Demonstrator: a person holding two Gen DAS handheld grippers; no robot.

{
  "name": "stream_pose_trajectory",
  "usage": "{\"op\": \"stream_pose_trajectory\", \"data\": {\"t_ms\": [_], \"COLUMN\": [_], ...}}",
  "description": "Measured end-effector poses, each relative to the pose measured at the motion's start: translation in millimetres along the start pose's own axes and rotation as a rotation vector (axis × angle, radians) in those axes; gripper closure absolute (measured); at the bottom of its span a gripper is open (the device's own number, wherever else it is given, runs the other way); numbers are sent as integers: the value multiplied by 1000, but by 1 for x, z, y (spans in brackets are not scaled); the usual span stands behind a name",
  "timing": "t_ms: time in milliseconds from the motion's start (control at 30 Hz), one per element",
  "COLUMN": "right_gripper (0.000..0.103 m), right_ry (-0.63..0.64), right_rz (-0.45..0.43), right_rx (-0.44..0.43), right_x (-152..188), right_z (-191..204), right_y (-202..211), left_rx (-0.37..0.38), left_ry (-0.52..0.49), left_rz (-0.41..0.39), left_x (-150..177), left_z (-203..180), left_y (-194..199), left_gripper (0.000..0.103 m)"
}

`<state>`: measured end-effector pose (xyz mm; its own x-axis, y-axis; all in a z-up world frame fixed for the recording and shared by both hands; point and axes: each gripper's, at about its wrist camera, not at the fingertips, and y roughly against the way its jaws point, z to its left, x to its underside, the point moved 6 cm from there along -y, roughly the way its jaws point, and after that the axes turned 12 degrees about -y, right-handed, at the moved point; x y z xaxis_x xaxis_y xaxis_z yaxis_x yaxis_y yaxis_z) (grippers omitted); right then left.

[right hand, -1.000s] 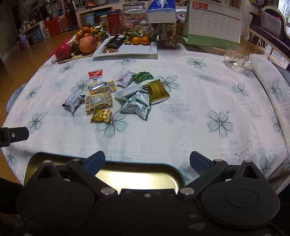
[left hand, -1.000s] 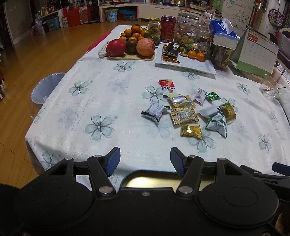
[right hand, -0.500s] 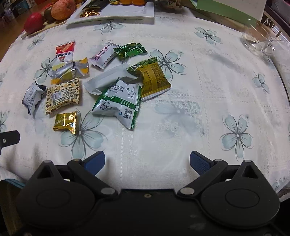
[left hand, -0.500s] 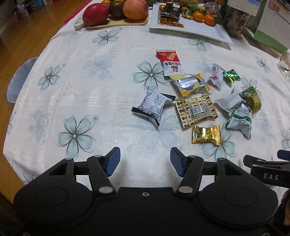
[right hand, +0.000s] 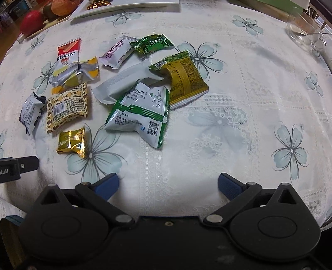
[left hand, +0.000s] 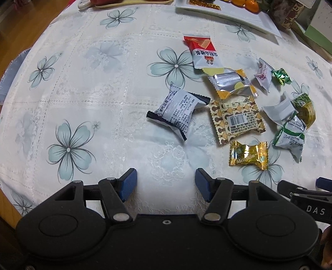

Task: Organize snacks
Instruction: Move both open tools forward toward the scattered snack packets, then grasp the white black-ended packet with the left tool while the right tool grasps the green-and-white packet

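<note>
A white tablecloth [left hand: 87,99] printed with pale blue flowers covers the table under me. At its far edge sits a white tray [left hand: 244,15], and off to my right stands a clear glass [right hand: 305,31].

The snacks lie in a loose cluster on the cloth, ahead of both my tools. The green-and-white packet [right hand: 141,114] is the biggest, its top overlapping a plain white wrapper [right hand: 122,83] and touching a green-and-gold packet [right hand: 182,76]. Left of those lie a tan patterned packet [left hand: 235,120], a silver-and-yellow packet [left hand: 231,83] and a red-and-white packet [left hand: 202,53]. A grey packet with black ends [left hand: 177,109] sits nearest my left gripper [left hand: 166,184]. A small gold candy [left hand: 248,154] lies closest to the near edge.

My left gripper's jaws are spread apart, holding nothing, above bare cloth. My right gripper [right hand: 168,184] is spread wider, also holding nothing.
</note>
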<state>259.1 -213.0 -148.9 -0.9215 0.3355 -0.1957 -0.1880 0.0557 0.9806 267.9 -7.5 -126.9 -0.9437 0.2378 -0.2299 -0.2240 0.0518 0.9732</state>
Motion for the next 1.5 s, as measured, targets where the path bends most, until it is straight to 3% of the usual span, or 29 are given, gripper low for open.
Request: {"op": "stream_pose_trajectory", "data": {"t_ms": [200, 333, 433, 533, 667, 733, 967, 1067, 1100, 1133, 1400, 1500], "right_gripper": [0, 0, 0, 0, 0, 0, 0, 1, 14, 20, 17, 17], "right_ry": [7, 0, -5, -13, -22, -25, -31, -70, -87, -100, -290, -308], "right_rz": [-1, 33, 61, 71, 64, 57, 59, 63, 57, 53, -21, -3], "right_rx": [1, 9, 15, 17, 15, 15, 17, -5, -22, -48, -259, -233], "right_x": [2, 0, -4, -7, -7, -6, -2, -7, -10, -14, -56, -63], "right_z": [1, 2, 3, 3, 3, 2, 1, -1, -2, -3, -8, -6], "right_y": [0, -2, -3, -5, -5, -4, -4, -1, 3, 8, 47, 43], "left_rx": [-35, 17, -1, 9, 10, 6, -78, -31, -22, -14, 33, 39], "left_ry": [-43, -51, -100, -72, -36, -23, -99, -109, -102, -91, -103, -106], "left_rz": [-14, -7, 13, 24, 30, 22, -123, -132, -125, -111, -87, -81], "left_x": [1, -1, -1, -3, -13, -20, -56, -62, -65, -65, -64, -62], "left_z": [-3, -1, -8, -5, 2, 5, 4, 6, 7, 7, 0, 0], "left_y": [1, -3, -6, -6, -3, 2, 28, 27, 25, 24, 23, 21], "left_gripper": [30, 20, 16, 20, 39, 40, 40, 40, 40, 41, 45, 45]}}
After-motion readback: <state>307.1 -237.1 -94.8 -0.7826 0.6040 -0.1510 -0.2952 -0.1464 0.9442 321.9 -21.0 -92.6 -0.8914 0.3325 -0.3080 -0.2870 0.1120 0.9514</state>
